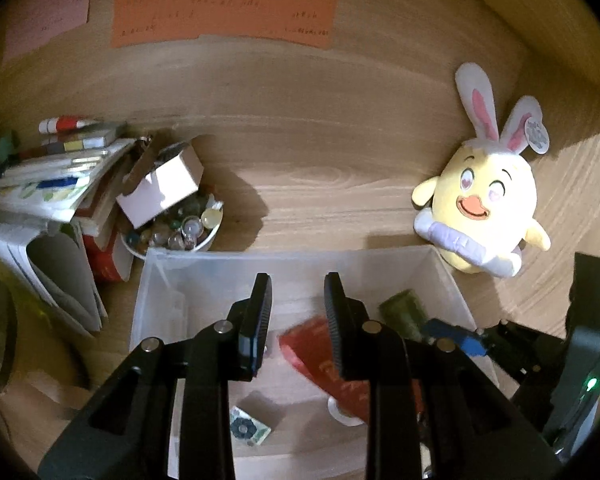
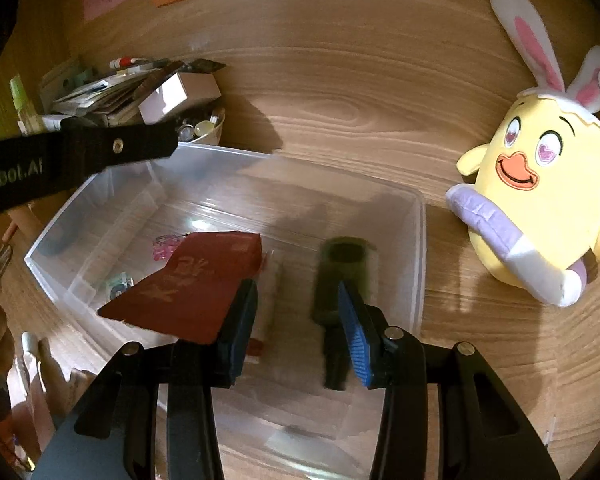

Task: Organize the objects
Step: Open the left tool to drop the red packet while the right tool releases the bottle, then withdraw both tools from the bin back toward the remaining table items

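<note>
A clear plastic bin [image 1: 292,254] [image 2: 422,240] stands on the wooden desk below both grippers. My left gripper [image 1: 298,280] hovers over it, open, with nothing between its fingers. A red envelope [image 1: 312,350] [image 2: 188,284] lies tilted in the bin, one end by the outer side of my right gripper's left finger. My right gripper [image 2: 296,286] is open. A blurred dark green cylinder [image 2: 342,268] [image 1: 400,312] lies beyond its right pad and is not pinched. A small flower card [image 1: 250,428] [image 2: 118,284] and a pink trinket [image 2: 164,246] rest on the bin floor.
A yellow chick plush with rabbit ears [image 1: 488,200] [image 2: 548,208] sits right of the bin. A bowl of marbles [image 1: 180,232] with a white box [image 1: 160,188] on it and a book stack [image 1: 60,184] crowd the back left. Coloured notes [image 1: 224,12] hang on the wall.
</note>
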The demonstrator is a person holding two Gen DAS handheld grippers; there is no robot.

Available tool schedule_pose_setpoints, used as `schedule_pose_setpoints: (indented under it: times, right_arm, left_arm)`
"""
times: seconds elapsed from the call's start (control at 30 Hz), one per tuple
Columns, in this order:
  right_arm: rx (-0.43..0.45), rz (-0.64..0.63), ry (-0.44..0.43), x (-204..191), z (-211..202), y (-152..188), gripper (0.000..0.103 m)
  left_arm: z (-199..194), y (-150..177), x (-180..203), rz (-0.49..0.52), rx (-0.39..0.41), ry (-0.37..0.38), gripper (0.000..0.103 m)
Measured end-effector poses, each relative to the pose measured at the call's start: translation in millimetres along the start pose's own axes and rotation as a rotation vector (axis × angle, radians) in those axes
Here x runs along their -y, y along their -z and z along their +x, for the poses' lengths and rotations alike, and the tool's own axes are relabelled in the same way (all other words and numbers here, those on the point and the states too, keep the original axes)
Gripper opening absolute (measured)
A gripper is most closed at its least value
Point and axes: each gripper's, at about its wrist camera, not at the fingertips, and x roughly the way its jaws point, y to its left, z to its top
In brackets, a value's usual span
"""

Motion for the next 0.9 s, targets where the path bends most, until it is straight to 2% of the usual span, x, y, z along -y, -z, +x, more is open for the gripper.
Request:
schedule_pose_setpoints:
  times: [0.2,0.37,0.53,0.67,0.73,0.9]
  right_arm:
    - [0.025,0.004,0.005,3,-14,3,0.041]
    - [0.062,0.004,0.012,7,-31,7,0.052]
    - [0.100,0.018,0.001,10,-52,12,0.065]
    - [0.129,0.029,-0.005,11,-69,17,0.071]
    - [0.148,0.036,-0.003,12,-79,22,0.080]
    - [0.178,0.045,0.002,13,-101,34,0.083]
  left_arm:
    - [-8,12,-3,0.007,-0.021,0.006,0.027]
    - [-26,22,-4,0.034,-0.001,-0.015,0.050]
    - [-48,30,-2,0.068,0.031,-0.041,0.068]
    - [-68,36,-2,0.069,0.058,-0.041,0.083]
    - [-77,38,-1,0.071,0.071,-0.045,0.088]
    - [-101,49,0,0.085,0.091,-0.061,0.096]
